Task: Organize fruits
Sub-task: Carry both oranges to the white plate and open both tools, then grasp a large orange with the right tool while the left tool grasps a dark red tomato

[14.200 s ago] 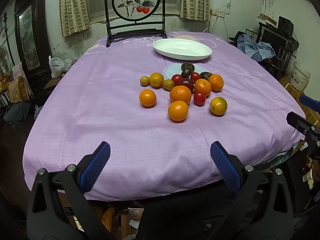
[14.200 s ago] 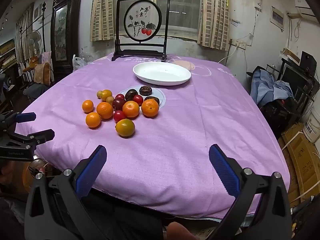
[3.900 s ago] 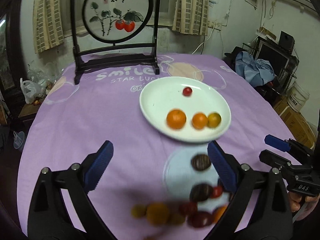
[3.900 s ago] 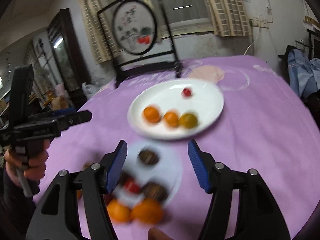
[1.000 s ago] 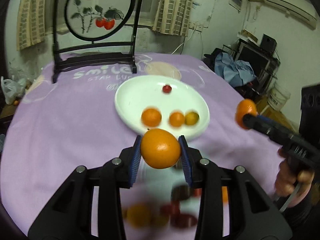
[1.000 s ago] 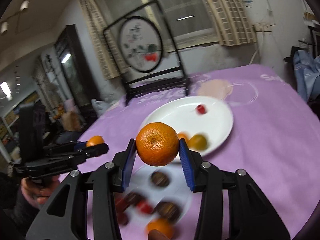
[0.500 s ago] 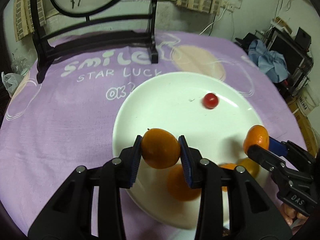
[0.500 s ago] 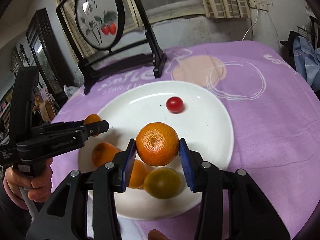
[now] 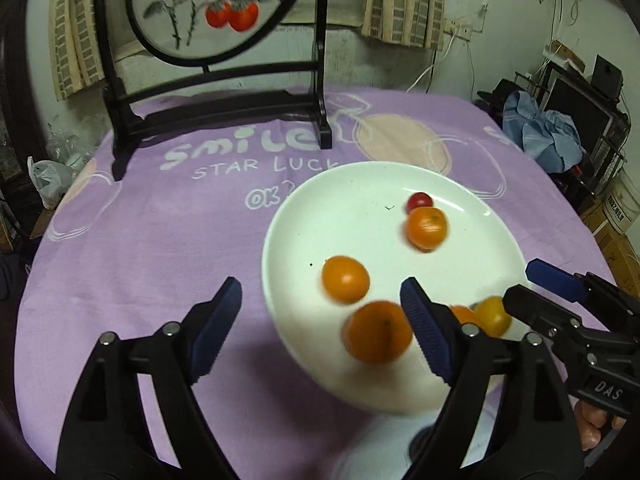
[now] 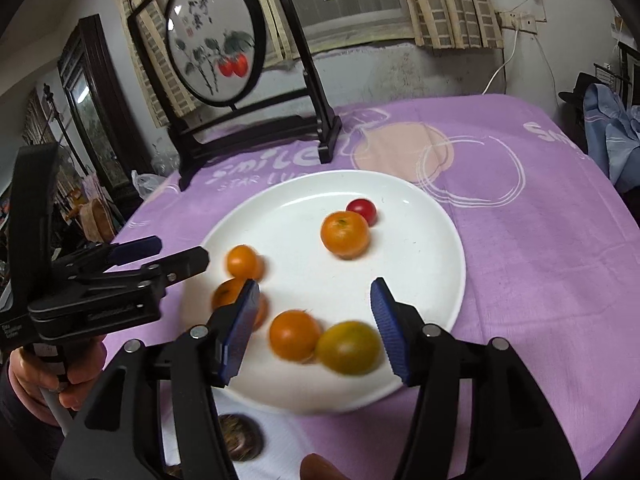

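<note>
A white plate (image 9: pixel 360 208) (image 10: pixel 432 240) on the purple cloth holds several orange fruits, a yellow-green one (image 10: pixel 349 347) and a cherry tomato (image 9: pixel 419 201) (image 10: pixel 362 209). My left gripper (image 9: pixel 320 320) is open and empty just above the plate's near left edge, with an orange (image 9: pixel 346 279) lying ahead of it. My right gripper (image 10: pixel 314 326) is open and empty above the plate's near edge, with another orange (image 10: pixel 345 234) lying beyond it. Each gripper shows in the other's view: the right one (image 9: pixel 532 292) and the left one (image 10: pixel 172 256).
A black-framed round picture stand (image 9: pixel 216 20) (image 10: pixel 224 52) stands at the back of the table. A dark fruit (image 10: pixel 240 436) lies on the cloth near the plate's front edge. Clutter and blue cloth (image 9: pixel 540 136) sit beyond the table's right side.
Both grippers have opened and let go of their oranges, which now lie on the plate. Both grippers have drawn back a little from the plate.
</note>
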A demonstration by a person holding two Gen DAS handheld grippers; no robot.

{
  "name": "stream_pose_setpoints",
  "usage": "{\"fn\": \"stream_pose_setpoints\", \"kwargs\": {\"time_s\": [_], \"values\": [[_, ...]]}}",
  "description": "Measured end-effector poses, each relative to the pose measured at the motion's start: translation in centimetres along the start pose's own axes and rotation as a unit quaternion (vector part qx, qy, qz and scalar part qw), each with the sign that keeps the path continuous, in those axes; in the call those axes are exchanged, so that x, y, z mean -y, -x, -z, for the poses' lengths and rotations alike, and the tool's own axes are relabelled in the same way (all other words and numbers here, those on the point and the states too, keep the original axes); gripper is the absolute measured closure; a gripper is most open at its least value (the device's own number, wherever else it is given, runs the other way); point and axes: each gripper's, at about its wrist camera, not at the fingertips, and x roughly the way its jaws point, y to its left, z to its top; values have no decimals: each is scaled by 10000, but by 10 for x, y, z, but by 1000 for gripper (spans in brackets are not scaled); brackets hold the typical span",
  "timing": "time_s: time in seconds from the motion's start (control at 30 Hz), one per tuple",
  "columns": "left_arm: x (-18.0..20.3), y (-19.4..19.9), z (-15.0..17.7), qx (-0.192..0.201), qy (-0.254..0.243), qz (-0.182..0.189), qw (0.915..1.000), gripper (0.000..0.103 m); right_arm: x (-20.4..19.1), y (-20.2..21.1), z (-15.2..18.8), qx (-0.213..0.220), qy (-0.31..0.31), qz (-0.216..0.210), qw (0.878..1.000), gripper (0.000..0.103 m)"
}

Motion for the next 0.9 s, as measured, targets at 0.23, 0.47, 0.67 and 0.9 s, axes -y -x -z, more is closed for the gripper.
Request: {"fn": "stream_pose_setpoints", "kwargs": {"time_s": [0.23, 0.47, 0.67, 0.9], "values": [[-5, 74, 49, 302, -24, -199, 9993, 10, -17, 60, 41, 139, 153, -208, 9996, 43], [-15, 128, 142, 286, 187, -27, 9994, 8, -32, 108, 117, -194, 495, -327, 9980, 40], [-7, 142, 215, 169, 119, 295, 9994, 8, -43, 110, 152, -398, 582, -105, 9975, 40], [3, 148, 240, 281, -156, 340, 9989, 8, -46, 82, 155, -882, 465, -119, 9949, 41]]}}
